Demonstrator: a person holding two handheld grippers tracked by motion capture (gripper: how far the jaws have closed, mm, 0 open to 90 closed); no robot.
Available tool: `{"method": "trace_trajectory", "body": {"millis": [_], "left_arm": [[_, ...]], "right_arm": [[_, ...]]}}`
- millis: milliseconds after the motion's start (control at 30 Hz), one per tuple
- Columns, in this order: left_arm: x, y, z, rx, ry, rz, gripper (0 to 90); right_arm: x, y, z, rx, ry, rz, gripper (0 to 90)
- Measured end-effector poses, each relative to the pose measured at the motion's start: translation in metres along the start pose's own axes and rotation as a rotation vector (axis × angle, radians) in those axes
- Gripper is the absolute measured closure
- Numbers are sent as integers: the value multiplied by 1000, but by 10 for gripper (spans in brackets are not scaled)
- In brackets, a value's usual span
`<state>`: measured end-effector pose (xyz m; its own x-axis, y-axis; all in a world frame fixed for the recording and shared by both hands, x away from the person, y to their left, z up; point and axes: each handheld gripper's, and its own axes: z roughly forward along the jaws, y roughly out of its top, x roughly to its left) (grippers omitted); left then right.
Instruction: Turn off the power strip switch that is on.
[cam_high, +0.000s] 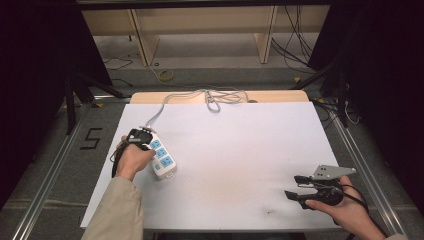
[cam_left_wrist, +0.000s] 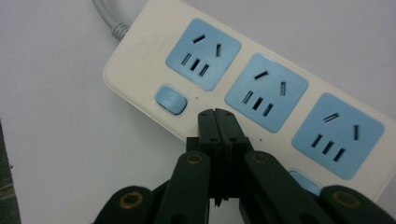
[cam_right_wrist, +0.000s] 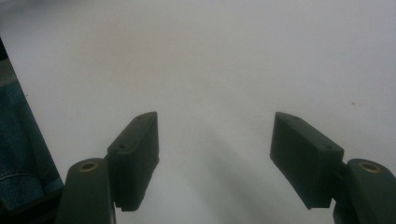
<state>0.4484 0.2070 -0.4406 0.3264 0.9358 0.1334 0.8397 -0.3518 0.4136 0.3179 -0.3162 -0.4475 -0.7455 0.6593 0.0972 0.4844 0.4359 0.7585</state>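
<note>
A white power strip with three blue sockets lies on the left part of the white table sheet. In the left gripper view the power strip shows a blue switch button beside its first socket. My left gripper is held over the strip's cable end. Its jaws are shut together, and the left gripper has its tip over the strip's near edge between the button and the middle socket. My right gripper rests at the table's near right, and the right gripper is open over bare sheet.
The strip's grey cable runs to the table's far edge and coils there. Metal rails border the table on both sides. A "5" mark is on the floor at left. Wooden shelving and floor cables lie beyond. Blue cloth shows at the left edge.
</note>
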Motion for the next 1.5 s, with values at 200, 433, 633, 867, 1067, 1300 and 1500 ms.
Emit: {"method": "trace_trajectory", "body": {"millis": [200, 433, 633, 867, 1067, 1300, 1500], "left_arm": [[0, 0, -2, -14, -15, -11, 899], [-1, 1, -3, -32, -23, -11, 899], [-2, 1, -5, -50, -19, -9, 898], [-5, 1, -10, -103, -12, 5, 897], [-6, -2, -14, -148, -13, 14, 896], [-9, -6, -18, -189, -41, 30, 837], [-10, -9, -23, -231, -61, 31, 818]], "right_arm": [[0, 0, 0, -1, 1, 1, 330], [0, 0, 0, -2, 1, -2, 330], [0, 0, 0, -2, 2, -2, 329], [0, 0, -1, -3, 1, -1, 330], [0, 0, -1, -3, 1, -2, 330], [0, 0, -1, -4, 1, -1, 330], [0, 0, -1, -3, 0, 0, 329]]}}
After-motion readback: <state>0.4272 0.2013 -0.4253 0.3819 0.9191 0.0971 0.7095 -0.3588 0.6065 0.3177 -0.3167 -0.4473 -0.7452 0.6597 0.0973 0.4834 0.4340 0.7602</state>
